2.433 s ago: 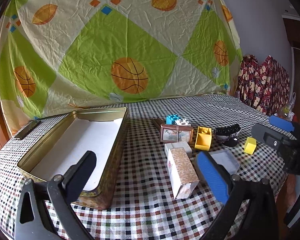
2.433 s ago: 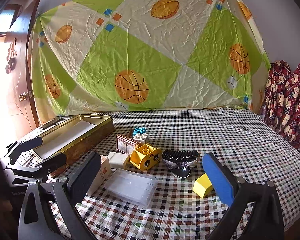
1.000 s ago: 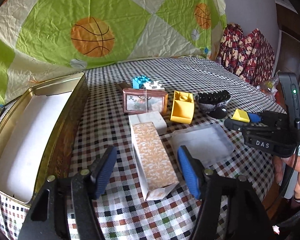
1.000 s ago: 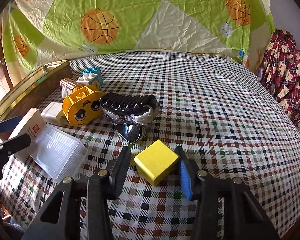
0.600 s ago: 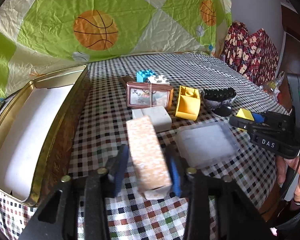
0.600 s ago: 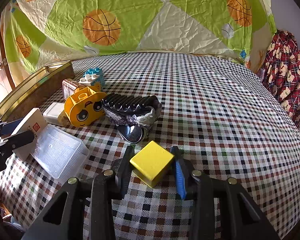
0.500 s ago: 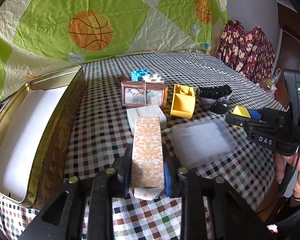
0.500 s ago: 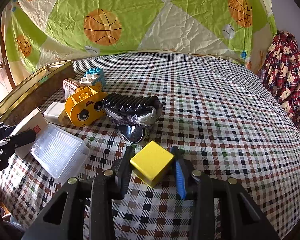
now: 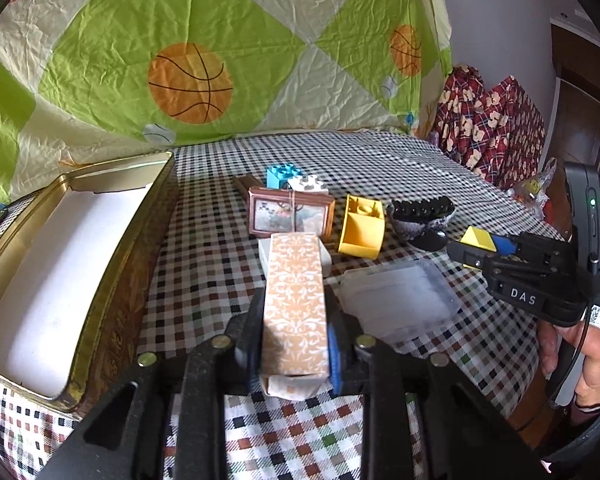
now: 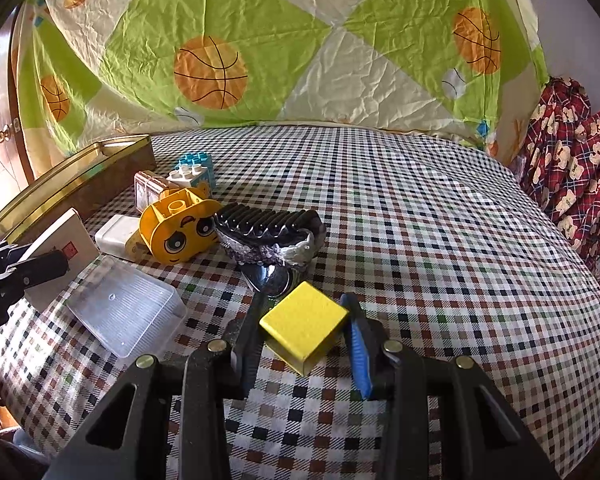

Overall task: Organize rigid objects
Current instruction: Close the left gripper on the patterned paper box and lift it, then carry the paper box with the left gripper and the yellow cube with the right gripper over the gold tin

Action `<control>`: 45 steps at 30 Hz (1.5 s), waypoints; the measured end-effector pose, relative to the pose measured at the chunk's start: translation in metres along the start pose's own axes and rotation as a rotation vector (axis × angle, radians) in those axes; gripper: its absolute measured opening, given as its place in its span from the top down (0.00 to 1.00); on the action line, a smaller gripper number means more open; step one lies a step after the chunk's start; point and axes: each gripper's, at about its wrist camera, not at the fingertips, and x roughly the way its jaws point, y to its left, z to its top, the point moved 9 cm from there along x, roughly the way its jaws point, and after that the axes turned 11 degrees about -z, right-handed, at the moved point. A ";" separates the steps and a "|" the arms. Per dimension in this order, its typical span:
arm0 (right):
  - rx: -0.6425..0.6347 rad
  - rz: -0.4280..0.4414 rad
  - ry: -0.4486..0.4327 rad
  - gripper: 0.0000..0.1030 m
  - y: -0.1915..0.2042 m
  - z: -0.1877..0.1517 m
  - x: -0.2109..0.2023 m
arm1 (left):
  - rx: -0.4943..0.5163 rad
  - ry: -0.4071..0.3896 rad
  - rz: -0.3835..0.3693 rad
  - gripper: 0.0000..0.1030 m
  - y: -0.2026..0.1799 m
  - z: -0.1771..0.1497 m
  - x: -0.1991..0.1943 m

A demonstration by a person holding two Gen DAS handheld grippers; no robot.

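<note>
My left gripper pinches the near end of a tall patterned carton, its long axis running straight away from me along the fingers. The open gold tin lies just to the carton's left, nearer this hand than the other. My right gripper clamps a yellow cube by two corners, seemingly just above the checked tablecloth. Readable writing: "DAS" on the right gripper's body in the left view; a red seal on the carton's end, illegible.
</note>
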 end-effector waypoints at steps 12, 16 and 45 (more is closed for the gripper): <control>0.026 -0.006 -0.065 0.62 -0.003 0.004 -0.009 | -0.007 -0.067 0.028 0.76 0.003 0.004 -0.009; 0.033 -0.007 -0.088 0.62 -0.004 0.005 -0.013 | -0.010 -0.084 0.035 0.76 0.004 0.004 -0.012; 0.070 -0.010 -0.211 0.62 -0.010 0.011 -0.030 | -0.013 -0.184 0.062 0.76 0.005 0.012 -0.030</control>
